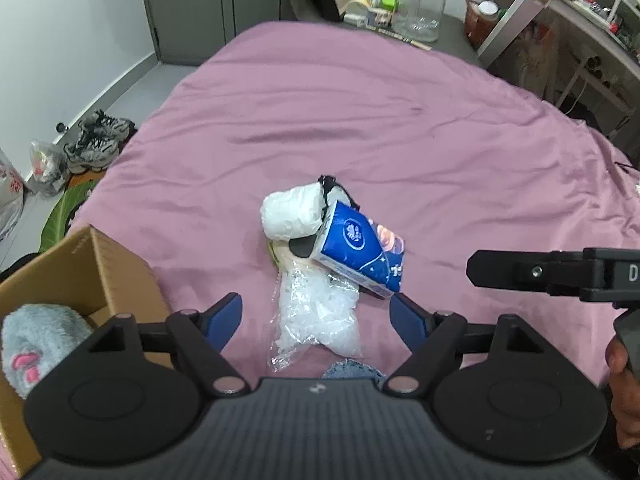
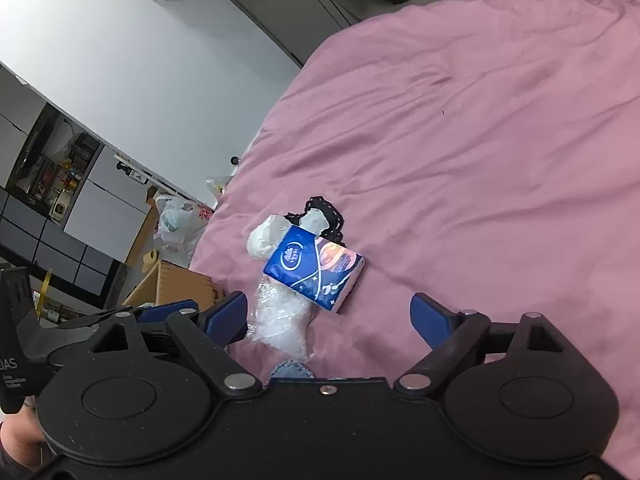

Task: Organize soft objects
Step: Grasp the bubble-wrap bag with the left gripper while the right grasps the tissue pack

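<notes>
My left gripper [image 1: 318, 316] and right gripper [image 2: 328, 316], both jaws apart and empty, hang over the bed's [image 1: 360, 120] near edge; I should straddle the crinkly plastic bag [image 1: 316, 316] squarely before squeezing.

Left wrist view angled steeply down over the bed [image 1: 360, 100], right wrist view shallower, rolled, both near, sharing the tissue pack [image 1: 360, 252] [image 2: 316, 268] at 12 o'clock

Pink-sheeted bed [image 1: 360, 120], white wall [image 1: 60, 32], grey cabinet [image 1: 192, 4]
</notes>
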Motion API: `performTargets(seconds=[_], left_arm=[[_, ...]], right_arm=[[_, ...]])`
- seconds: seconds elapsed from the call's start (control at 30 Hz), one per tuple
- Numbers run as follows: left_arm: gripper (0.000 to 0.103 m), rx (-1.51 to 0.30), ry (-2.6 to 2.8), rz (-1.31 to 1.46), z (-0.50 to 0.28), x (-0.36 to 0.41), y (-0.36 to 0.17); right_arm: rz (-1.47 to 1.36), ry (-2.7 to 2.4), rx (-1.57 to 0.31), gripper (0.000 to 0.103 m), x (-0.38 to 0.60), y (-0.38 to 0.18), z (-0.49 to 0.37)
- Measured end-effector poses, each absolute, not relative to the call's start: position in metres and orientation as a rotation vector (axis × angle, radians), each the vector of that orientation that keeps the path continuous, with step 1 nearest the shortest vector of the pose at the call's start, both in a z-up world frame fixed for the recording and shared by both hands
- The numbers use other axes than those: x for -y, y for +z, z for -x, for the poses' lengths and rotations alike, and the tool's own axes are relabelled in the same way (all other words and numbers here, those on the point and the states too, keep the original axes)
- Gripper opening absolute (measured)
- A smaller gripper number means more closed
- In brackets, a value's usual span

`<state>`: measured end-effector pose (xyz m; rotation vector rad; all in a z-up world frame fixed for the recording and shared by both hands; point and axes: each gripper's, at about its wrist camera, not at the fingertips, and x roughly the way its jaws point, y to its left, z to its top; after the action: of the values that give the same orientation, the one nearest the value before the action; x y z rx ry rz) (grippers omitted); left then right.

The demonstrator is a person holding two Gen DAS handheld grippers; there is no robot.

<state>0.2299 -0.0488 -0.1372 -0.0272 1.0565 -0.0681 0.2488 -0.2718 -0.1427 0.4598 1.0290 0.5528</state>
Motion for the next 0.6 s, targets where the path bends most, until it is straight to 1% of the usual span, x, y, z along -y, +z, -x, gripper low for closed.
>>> performTargets(seconds=[0.07,0.1,0.33,0.37,0.5,0.57,0.6], left_arm=[[0.072,-1.079,-0.056,0.029,-0.236,0.049,-0.146],[0.071,-1.085,-0.051,0.03,-0.238,0.049,-0.149],[0.07,-1.123,-0.037,0.028,-0.252,0.055,-0.17],[0.068,-1.131,-0.033,0.026,-0.253,0.056,-0.173],[0.057,-1.141,-0.024,0.04,-0.256,0.056,-0.182],[0.047,-1.139,-0.026,0.058,-0.257,0.056,-0.183],[0.045,-1.136,-0.026,0.063,-0.256,0.055,-0.182]], right_arm=[[-0.475,0.565,-1.043,0.083,0.272,-0.149,-0.254],[-0.483,0.571,-1.048,0.081,0.272,-0.15,-0.257],[-0.59,0.605,-1.109,0.079,0.274,-0.175,-0.273],[-0.611,0.608,-1.116,0.078,0.274,-0.179,-0.275],[-0.686,0.639,-1.14,0.077,0.273,-0.195,-0.282],[-0.724,0.66,-1.154,0.075,0.271,-0.203,-0.286],[-0.738,0.67,-1.16,0.074,0.269,-0.206,-0.287]])
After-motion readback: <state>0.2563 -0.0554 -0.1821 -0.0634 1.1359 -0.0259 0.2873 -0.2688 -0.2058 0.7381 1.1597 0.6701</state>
